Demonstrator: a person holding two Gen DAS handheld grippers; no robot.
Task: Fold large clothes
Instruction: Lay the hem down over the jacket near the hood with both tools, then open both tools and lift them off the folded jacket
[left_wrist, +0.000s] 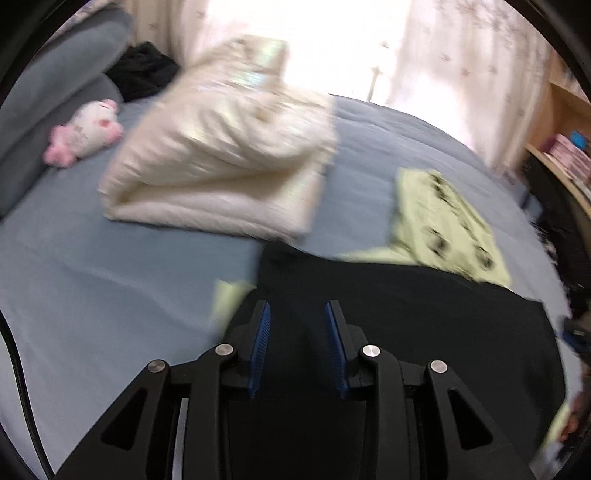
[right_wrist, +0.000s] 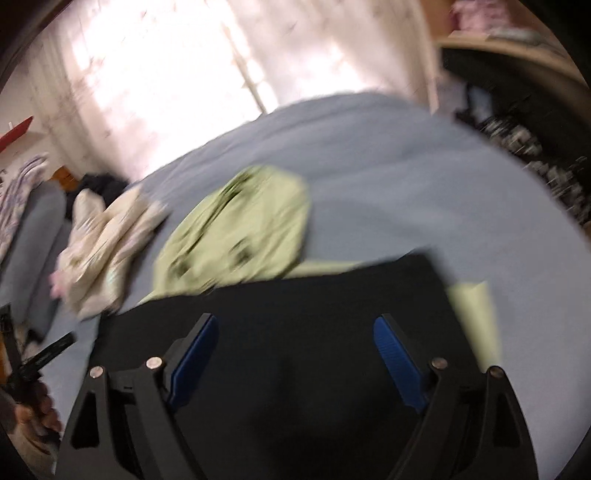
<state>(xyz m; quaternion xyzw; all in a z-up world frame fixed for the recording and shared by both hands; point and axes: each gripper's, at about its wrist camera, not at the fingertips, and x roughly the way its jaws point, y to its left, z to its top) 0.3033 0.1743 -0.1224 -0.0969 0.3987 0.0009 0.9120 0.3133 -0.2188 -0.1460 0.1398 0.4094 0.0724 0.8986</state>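
Blue-grey bed (left_wrist: 92, 266) before bright curtained window (right_wrist: 155, 74), wooden shelving (left_wrist: 565, 147) at the right side.

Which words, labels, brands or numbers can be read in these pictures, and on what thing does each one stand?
None can be read.
Green garment: dark marks, perhaps a print or letters, too blurred to read.
Items on the shelf: too small and blurred to read.
Cream folded clothes, black garment and pink plush toy: no text visible.
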